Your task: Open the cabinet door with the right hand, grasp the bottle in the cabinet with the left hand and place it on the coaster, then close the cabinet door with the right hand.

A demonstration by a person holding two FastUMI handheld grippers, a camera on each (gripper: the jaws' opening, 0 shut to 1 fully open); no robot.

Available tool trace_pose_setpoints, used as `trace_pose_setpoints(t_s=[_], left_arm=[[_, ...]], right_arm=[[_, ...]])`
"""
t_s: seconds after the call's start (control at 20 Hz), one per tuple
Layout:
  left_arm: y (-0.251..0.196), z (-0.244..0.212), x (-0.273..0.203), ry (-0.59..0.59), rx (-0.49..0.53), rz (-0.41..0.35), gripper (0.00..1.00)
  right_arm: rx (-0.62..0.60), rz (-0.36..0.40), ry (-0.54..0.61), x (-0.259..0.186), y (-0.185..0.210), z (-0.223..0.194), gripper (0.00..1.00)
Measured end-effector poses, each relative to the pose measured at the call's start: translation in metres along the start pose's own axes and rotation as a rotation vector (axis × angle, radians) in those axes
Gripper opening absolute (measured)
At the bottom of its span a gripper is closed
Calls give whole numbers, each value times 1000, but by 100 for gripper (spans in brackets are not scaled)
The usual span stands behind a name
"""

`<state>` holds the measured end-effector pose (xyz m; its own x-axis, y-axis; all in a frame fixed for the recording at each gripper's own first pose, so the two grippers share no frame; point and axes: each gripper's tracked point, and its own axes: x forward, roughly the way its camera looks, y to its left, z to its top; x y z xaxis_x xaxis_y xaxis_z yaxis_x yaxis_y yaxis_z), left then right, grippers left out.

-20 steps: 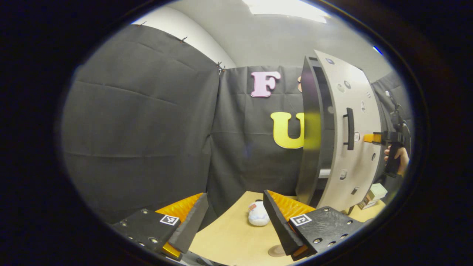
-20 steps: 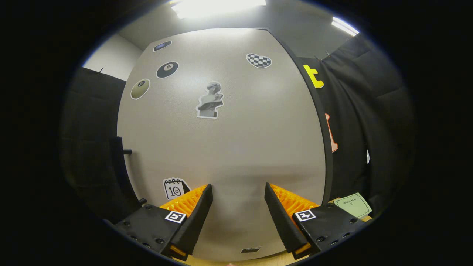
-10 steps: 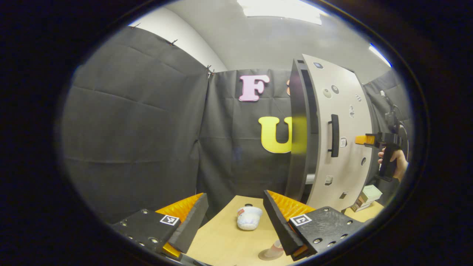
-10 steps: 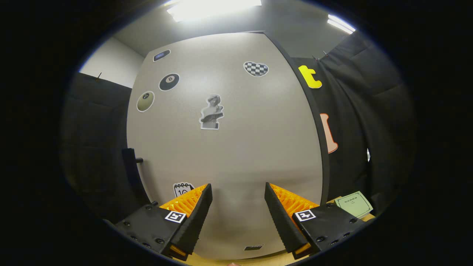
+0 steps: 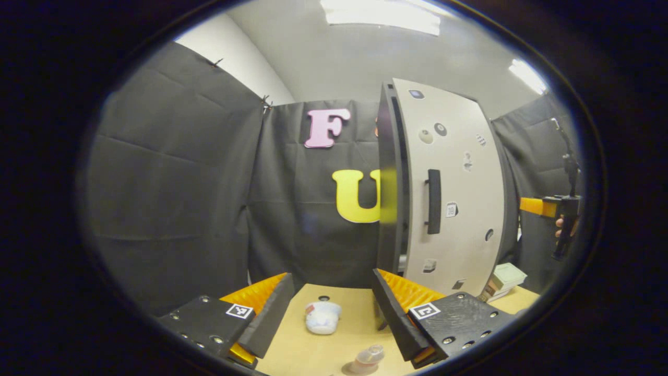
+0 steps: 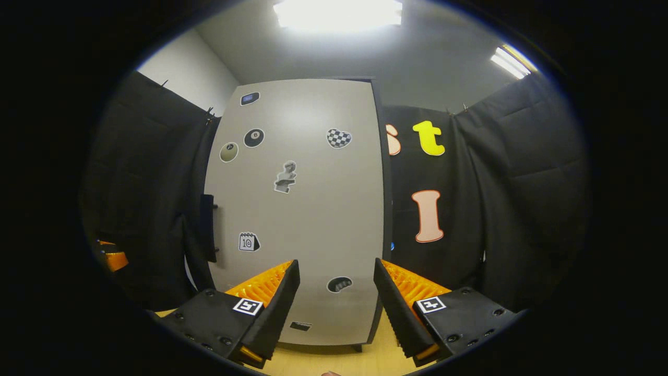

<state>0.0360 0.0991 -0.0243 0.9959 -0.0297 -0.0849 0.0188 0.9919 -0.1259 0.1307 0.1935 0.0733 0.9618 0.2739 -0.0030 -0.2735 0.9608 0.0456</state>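
Observation:
The tall grey cabinet door [image 5: 454,193] with stickers and a dark vertical handle [image 5: 433,201] lies almost flat against the cabinet, with a narrow dark gap along its handle side. In the right gripper view the door [image 6: 302,209] faces me a short way off, and my right gripper [image 6: 335,263] is open and empty in front of it. My left gripper [image 5: 331,275] is open and empty over the wooden table [image 5: 313,350]. A small pale bottle [image 5: 368,357] stands just below its right finger, on what looks like a round coaster [image 5: 350,368]. The right gripper [image 5: 540,207] and the hand holding it show far right.
A white rounded object [image 5: 322,317] sits on the table between my left fingers. A stack of small boxes [image 5: 503,277] lies right of the cabinet. Black cloth walls close in the booth on all sides. The left gripper [image 6: 112,257] peeks in at the far left.
The door has swung nearly shut. My right gripper has drawn back from it, so the whole door now shows. In the left gripper view the cabinet has shifted left and the bottle has come into sight.

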Motion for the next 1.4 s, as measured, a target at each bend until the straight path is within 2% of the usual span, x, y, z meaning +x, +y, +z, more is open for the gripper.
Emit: trace_pose_setpoints(t_s=[0.2,0.25,0.4,0.65,0.85,0.9,0.95,1.0,1.35,1.4], left_arm=[[-44,11,13,-20,7,-74,93],[-56,13,15,-23,9,-92,89],[-84,20,21,-36,20,-135,92],[-114,19,28,-24,28,-171,89],[-120,17,31,-5,32,-167,89],[-120,16,31,-3,33,-165,93],[-121,14,31,-1,35,-162,89],[-121,14,31,2,38,-158,93],[-117,13,30,9,47,-127,93],[-116,15,29,8,46,-123,89]], right_arm=[[-2,-74,6,-29,-49,-1,91],[-2,-97,12,-37,-63,-3,91],[0,-155,28,-56,-101,-10,91],[11,-201,71,-77,-142,-30,91],[34,-200,101,-83,-155,-46,91],[40,-195,104,-82,-156,-48,91],[43,-190,104,-81,-156,-49,91],[46,-186,104,-79,-157,-49,91],[54,-153,82,-71,-149,-44,92],[59,-149,78,-71,-148,-42,92]])
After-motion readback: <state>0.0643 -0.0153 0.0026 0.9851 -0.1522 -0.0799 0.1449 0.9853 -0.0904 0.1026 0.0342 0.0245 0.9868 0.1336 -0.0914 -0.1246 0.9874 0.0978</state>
